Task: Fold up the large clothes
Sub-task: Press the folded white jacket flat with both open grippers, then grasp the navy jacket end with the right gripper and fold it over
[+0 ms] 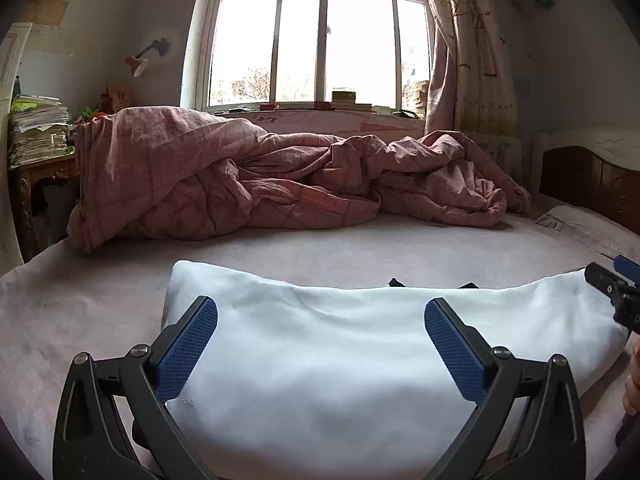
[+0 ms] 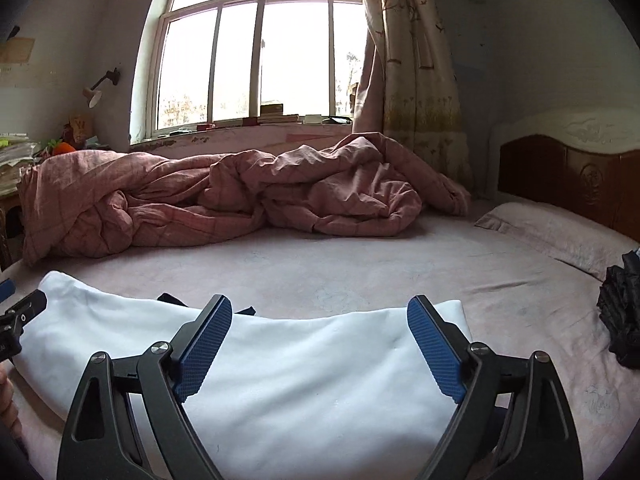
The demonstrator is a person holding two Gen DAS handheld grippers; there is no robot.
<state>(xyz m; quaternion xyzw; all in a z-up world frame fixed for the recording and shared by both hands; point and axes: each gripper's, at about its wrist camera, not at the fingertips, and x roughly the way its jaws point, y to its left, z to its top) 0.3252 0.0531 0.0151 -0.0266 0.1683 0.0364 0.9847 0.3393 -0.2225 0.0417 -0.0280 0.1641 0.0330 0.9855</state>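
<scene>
A white garment (image 1: 328, 360) lies folded flat on the pink bed sheet (image 1: 80, 312), with small dark bits showing at its far edge. It also shows in the right wrist view (image 2: 312, 376). My left gripper (image 1: 320, 320) is open and empty above the garment's left half. My right gripper (image 2: 320, 320) is open and empty above the garment's right half. The right gripper's tip shows at the right edge of the left wrist view (image 1: 616, 284). The left gripper's tip shows at the left edge of the right wrist view (image 2: 20, 316).
A crumpled pink checked quilt (image 1: 280, 176) lies along the far side of the bed under the window. A pillow (image 2: 560, 236) and wooden headboard (image 2: 568, 184) are at the right. A dark bundle of cloth (image 2: 624, 312) lies at the right. A table with stacked papers (image 1: 36, 132) stands at the left.
</scene>
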